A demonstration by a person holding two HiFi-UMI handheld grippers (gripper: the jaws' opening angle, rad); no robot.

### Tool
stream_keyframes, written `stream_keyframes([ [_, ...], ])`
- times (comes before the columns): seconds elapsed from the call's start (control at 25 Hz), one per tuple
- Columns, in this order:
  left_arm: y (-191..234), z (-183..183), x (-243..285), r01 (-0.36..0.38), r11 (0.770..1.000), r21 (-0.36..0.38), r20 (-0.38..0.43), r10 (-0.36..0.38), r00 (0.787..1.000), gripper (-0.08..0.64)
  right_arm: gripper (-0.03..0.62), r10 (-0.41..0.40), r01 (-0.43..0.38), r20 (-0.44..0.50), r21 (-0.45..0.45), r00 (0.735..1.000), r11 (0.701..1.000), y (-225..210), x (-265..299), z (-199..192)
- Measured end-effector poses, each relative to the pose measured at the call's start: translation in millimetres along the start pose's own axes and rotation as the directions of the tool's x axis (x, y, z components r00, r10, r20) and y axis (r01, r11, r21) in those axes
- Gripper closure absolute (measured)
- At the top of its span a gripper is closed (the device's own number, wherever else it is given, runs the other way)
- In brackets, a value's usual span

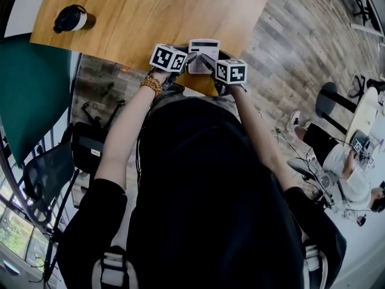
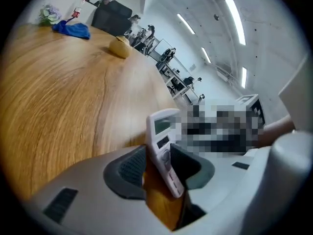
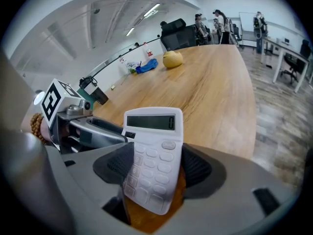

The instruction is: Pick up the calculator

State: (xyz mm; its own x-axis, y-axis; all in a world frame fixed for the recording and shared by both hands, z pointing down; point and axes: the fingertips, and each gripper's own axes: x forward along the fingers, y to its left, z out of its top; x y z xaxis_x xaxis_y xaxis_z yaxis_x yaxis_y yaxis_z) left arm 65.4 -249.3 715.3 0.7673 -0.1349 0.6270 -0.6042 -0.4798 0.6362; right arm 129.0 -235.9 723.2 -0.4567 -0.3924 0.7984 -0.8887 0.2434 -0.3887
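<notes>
Grip quality is what matters now: the calculator sits tipped up at the near edge of the tabletop. The right hand-held gripper is grasping it across its width, pads against both long edges just below the display. The left hand-held gripper is not clenched. The calculator stands slantwise between its jaws, and a wedge of wood shows between one pad and the calculator's back. To my eye the left one should square itself to the two flat faces before closing, or it may lever the calculator out of the right one's hold. It should also close gently, since one pad would land on the keys. Then both should rise together at one pace, so the thin body neither twists nor scrapes the tabletop's edge. Head view places the calculator between the left cube and the right cube, just in front of the person, with a dark cup well apart near the far left corner. The cubes hide both sets of jaws there. Right gripper view alone shows the key face, the display and a bead bracelet beside the left cube. Left gripper view alone shows the thin side and the slant.
</notes>
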Motion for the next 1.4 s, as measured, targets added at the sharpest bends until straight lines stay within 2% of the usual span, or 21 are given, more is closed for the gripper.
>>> stream_keyframes([
  [0.24, -4, 7, 6, 0.027, 0.996, -0.086, 0.026, -0.024, 0.999, 0.387, 0.278, -0.02, 0.021, -0.025, 0.041, 0.999, 0.999, -8, -6, 0],
  [0.4, 8, 11, 1, 0.025, 0.991, -0.131, 0.056, -0.018, 0.998, 0.377, 0.282, -0.015, 0.016, -0.015, 0.07, 1.0, 0.997, -2, 4, 3],
  [0.68, 15, 6, 4, -0.015, 0.988, -0.151, 0.081, 0.027, 0.996, 0.4, 0.325, -0.014, 0.023, -0.072, 0.134, 0.997, 0.991, -2, 4, -10],
  [1.0, 12, 6, -5, -0.047, 0.978, -0.205, 0.154, 0.08, 0.985, 0.403, 0.35, -0.025, 0.027, -0.032, 0.082, 0.999, 0.996, 1, -2, 4],
  [1.4, 4, 19, -28, -0.057, 0.98, -0.189, 0.231, 0.1, 0.968, 0.376, 0.37, 0.009, -0.01, 0.035, 0.008, 0.999, 1.0, 16, -13, 26],
])
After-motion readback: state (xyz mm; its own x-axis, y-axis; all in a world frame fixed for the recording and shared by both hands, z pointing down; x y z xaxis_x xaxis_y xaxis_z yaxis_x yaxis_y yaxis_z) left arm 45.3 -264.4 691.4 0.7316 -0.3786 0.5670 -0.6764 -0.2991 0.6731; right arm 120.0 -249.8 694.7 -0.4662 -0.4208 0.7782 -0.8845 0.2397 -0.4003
